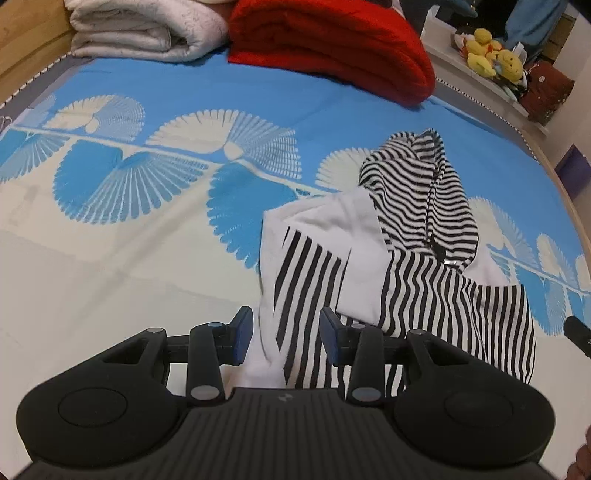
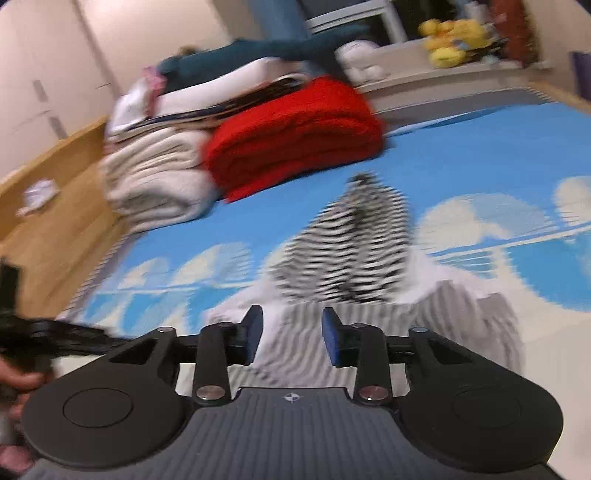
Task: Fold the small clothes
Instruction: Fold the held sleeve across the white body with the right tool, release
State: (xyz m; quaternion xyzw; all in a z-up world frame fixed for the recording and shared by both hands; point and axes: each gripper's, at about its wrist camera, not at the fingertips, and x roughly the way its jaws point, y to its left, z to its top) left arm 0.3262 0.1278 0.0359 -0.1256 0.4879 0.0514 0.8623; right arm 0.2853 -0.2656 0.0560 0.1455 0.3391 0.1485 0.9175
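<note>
A small black-and-white striped hooded garment (image 1: 406,236) lies crumpled on the blue and white patterned bedspread (image 1: 147,206). Its hood points away and its striped body lies toward me. My left gripper (image 1: 286,338) is open, with the garment's near left edge lying between its blue pads (image 1: 242,334). The right wrist view is motion-blurred. There my right gripper (image 2: 291,336) is open, just above the garment's (image 2: 351,251) near edge. The tip of the right gripper (image 1: 578,334) shows at the right edge of the left wrist view.
A folded red blanket (image 1: 332,48) and a folded cream blanket (image 1: 144,29) lie at the far end of the bed. A shelf with yellow plush toys (image 1: 487,55) stands beyond the bed at the right. A wooden bed frame (image 2: 48,206) runs along the left.
</note>
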